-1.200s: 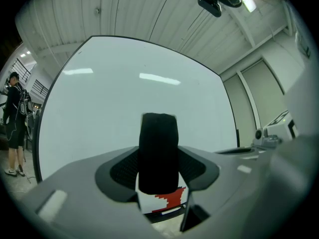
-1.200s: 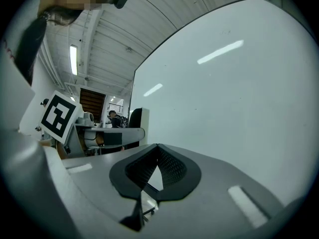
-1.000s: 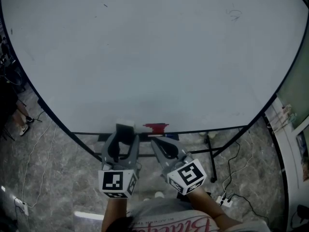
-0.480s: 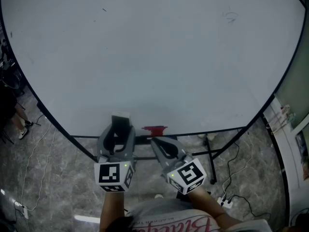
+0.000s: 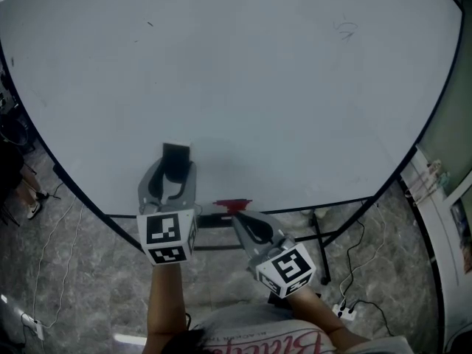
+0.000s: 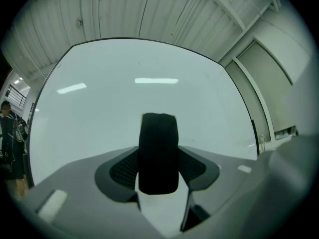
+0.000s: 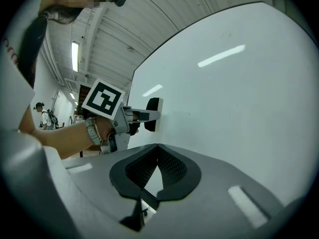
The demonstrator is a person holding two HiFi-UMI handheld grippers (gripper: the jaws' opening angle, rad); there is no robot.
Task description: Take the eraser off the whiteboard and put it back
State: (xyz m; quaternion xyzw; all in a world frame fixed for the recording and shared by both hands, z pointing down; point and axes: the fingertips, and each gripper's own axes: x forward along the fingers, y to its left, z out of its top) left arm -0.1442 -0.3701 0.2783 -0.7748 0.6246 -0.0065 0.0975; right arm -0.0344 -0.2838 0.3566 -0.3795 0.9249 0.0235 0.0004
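Pinching the eraser (image 5: 175,157) above the broad whiteboard's (image 5: 280,87) lower edge, the left gripper (image 5: 175,169) stood beside the right gripper (image 5: 238,218), whose fingers were pressed together.

We find the whiteboard (image 5: 280,87) broad and bare above and to the right of the left gripper (image 5: 175,169), so a gripper could pass freely across its face there. The eraser (image 5: 175,156) in that gripper's jaws stands close up to the board (whether touching, we cannot tell). Lower down it is tighter: the right gripper (image 5: 237,217) sits just beside a red thing (image 5: 233,206) at the board's lower edge, with the stand (image 5: 318,245) and a power strip (image 5: 344,310) beneath.
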